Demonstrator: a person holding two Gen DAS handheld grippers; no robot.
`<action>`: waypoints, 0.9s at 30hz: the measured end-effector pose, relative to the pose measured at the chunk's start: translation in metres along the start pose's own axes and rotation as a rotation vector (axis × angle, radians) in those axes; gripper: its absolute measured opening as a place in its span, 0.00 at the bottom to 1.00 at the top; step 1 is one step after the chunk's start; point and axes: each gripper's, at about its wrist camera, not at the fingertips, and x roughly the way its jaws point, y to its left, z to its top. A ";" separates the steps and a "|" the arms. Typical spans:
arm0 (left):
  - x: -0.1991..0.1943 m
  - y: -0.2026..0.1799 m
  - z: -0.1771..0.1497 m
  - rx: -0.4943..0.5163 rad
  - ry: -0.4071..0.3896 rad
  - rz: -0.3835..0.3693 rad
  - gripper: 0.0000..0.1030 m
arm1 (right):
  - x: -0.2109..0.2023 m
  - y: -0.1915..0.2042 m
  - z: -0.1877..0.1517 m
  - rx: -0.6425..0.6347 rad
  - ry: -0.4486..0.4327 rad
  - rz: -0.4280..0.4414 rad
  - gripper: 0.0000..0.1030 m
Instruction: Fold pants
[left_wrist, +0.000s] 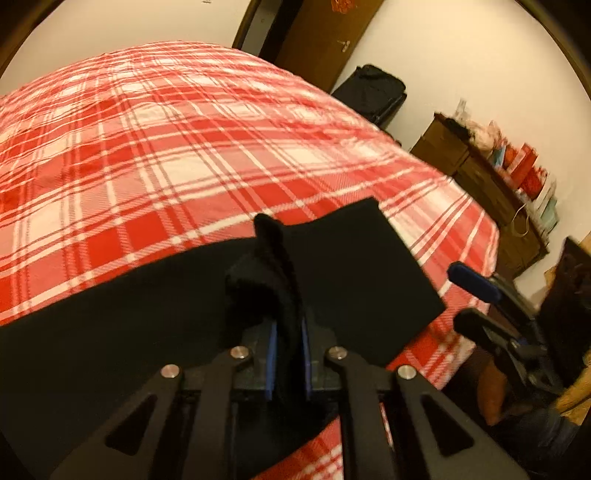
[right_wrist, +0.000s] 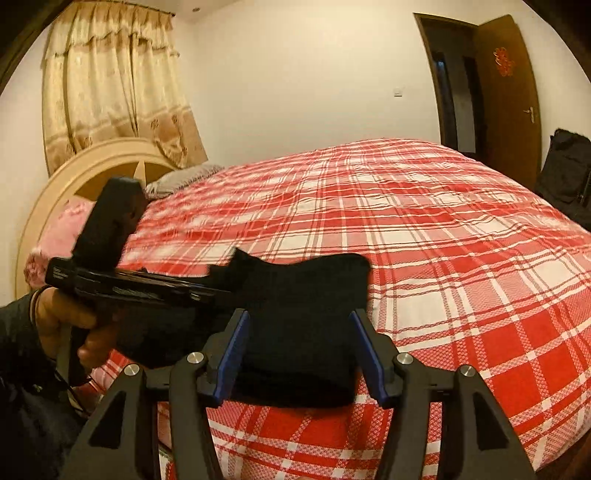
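Note:
The black pants (left_wrist: 351, 266) lie folded into a band across the near edge of the bed's red plaid cover (left_wrist: 184, 147). My left gripper (left_wrist: 288, 332) is shut on a ridge of the pants' cloth that stands up between its blue pads. In the right wrist view a hand (right_wrist: 62, 314) holds that left gripper (right_wrist: 218, 280) at the left end of the pants (right_wrist: 306, 295). My right gripper (right_wrist: 298, 321) is open, its blue pads either side of the pants' near end without pressing on it. It also shows at the right of the left wrist view as the right gripper (left_wrist: 476, 302).
The bed's cover (right_wrist: 443, 240) stretches far beyond the pants. A cream headboard (right_wrist: 74, 177) and a pink pillow (right_wrist: 62, 229) are at the left. A black suitcase (left_wrist: 373, 92), a wooden cabinet (left_wrist: 491, 177) with bags and a brown door (right_wrist: 506, 92) stand past the bed.

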 end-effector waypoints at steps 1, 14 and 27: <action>-0.007 0.004 0.000 -0.010 -0.008 -0.001 0.11 | 0.001 -0.001 -0.001 0.004 0.006 -0.002 0.57; -0.058 0.073 -0.023 -0.153 -0.049 0.052 0.11 | 0.014 0.017 -0.013 -0.053 0.057 0.028 0.57; -0.071 0.123 -0.045 -0.282 -0.067 0.092 0.11 | 0.020 0.059 -0.027 -0.219 0.102 0.141 0.57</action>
